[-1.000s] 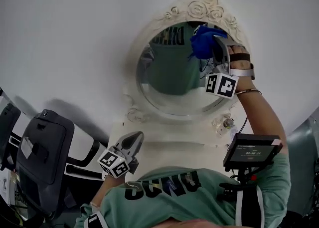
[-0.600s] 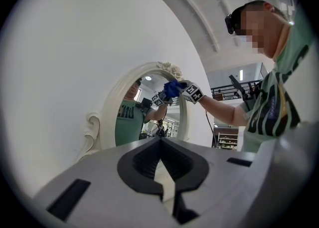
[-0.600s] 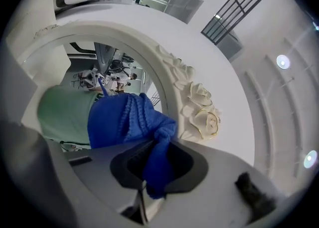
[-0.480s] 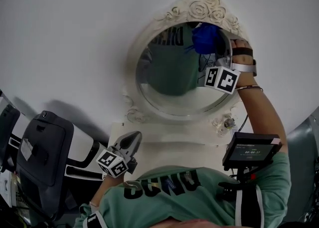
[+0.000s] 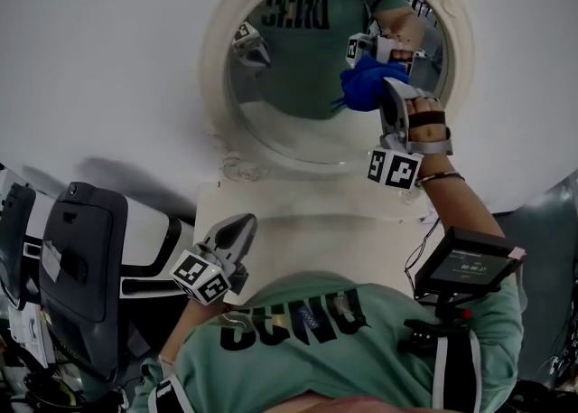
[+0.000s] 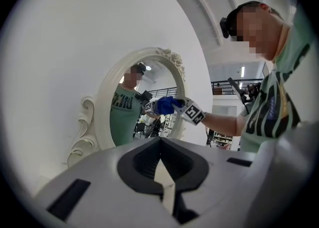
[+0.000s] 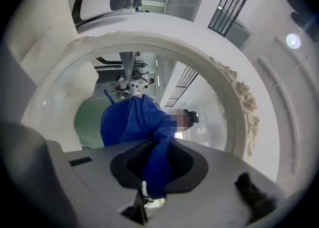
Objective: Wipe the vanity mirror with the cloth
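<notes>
An oval vanity mirror with an ornate white frame (image 5: 215,68) hangs on a white wall. My right gripper (image 5: 383,88) is shut on a bunched blue cloth (image 5: 368,86), which presses on the right middle of the glass. In the right gripper view the blue cloth (image 7: 133,122) fills the jaws of my right gripper (image 7: 154,172), with the mirror frame (image 7: 239,102) curving around it. My left gripper (image 5: 242,224) hangs low by my chest, shut and holding nothing. In the left gripper view, the mirror frame (image 6: 102,114), the cloth (image 6: 165,105) and the right gripper (image 6: 180,108) are ahead of my left gripper (image 6: 162,172).
A white vanity top (image 5: 298,217) juts out below the mirror. A black and white machine (image 5: 81,267) stands at the lower left. A small screen (image 5: 465,267) is mounted at my right side. The glass reflects my green shirt and both grippers.
The right gripper has carried the cloth down the glass, from the top right of the mirror to its right middle. The left gripper has stayed where it was.
</notes>
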The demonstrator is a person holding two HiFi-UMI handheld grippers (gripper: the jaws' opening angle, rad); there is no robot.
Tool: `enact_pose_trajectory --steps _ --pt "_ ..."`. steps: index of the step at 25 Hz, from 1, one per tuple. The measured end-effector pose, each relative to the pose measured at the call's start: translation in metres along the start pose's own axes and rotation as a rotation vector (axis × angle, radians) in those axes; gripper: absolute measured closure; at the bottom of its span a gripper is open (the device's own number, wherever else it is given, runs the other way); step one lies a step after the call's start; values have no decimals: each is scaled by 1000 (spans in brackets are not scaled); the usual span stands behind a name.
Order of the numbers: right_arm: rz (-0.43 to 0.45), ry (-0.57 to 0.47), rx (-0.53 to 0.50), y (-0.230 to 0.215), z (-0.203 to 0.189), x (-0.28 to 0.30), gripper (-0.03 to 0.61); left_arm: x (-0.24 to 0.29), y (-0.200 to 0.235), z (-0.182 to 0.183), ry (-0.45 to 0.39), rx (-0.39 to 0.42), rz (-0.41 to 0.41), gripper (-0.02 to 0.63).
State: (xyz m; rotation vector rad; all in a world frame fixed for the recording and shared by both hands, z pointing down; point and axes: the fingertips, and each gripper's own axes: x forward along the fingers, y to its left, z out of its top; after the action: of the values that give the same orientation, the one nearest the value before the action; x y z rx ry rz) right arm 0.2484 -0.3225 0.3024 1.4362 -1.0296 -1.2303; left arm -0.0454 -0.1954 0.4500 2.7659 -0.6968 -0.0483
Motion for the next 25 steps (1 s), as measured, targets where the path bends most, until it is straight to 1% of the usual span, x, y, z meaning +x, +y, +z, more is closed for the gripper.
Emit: enact_pose_trajectory --steps 2,4,8,9,10,11,14,16,18,21,23,24,25 --pt "74 -2 4 56 -8 -11 525 5 -3 -6 23 2 -3 604" --pt "167 -1 9 124 -13 -25 525 6 -2 -14 57 -2 4 604" --pt "395 14 -9 272 -17 -57 525 -1 1 -33 131 -18 34 604" --pt "430 17 -14 297 -20 -63 525 0 0 -36 141 -20 37 604" --pt "443 21 -13 312 -21 -66 529 0 -2 -38 151 -23 38 604" --pt "447 31 -2 318 -21 -68 529 1 -4 -41 159 -26 39 604" --pt "449 44 38 316 -19 -66 528 0 -5 -43 168 -26 46 604" --pt "463 45 33 317 -16 -64 528 -1 -4 -43 167 -23 47 604" --pt "503 61 16 319 -15 -64 528 1 -5 -42 162 -17 35 604" --pt "599 84 16 321 -12 -67 526 3 -11 -33 134 -4 20 604" --pt "652 80 20 316 -8 -73 526 2 -16 -25 109 7 8 604" --pt "657 69 24 308 -6 -76 526 1 -19 -21 96 12 2 604" --pt "640 54 30 292 -4 -76 526 1 -21 -17 81 16 -4 604"
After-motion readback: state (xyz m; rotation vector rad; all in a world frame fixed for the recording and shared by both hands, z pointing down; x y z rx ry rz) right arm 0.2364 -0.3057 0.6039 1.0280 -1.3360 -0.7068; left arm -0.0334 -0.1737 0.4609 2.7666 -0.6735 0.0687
